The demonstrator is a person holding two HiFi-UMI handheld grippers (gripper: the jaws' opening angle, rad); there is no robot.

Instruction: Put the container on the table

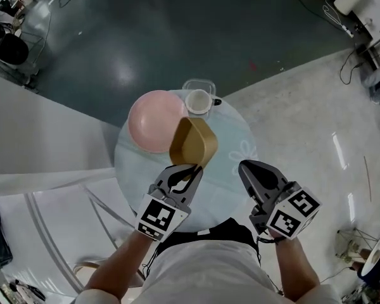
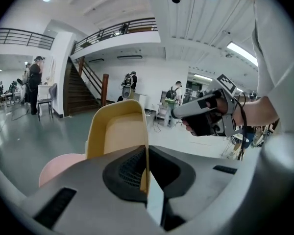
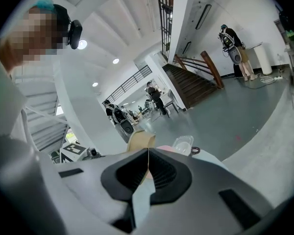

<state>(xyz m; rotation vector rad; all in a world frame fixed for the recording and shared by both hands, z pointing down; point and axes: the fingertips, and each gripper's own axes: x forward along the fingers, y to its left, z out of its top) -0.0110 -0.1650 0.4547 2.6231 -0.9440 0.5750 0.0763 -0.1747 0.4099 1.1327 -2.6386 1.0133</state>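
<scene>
left gripper (image 1: 189, 170), fingers clamped on tan container (image 1: 193, 143) over round table (image 1: 237, 141); right gripper (image 1: 246, 168), fingers together, empty

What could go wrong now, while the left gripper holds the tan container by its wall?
The left gripper pinches only one thin wall of the tan container, which hangs tilted, so it might slip or swing. The pink plate and the clear container lie just beyond it on the round table; setting it down there could knock them.

Large open hall, staircase (image 2: 85, 89), mezzanine railing (image 2: 118, 28), polished floor (image 1: 145, 37)
</scene>
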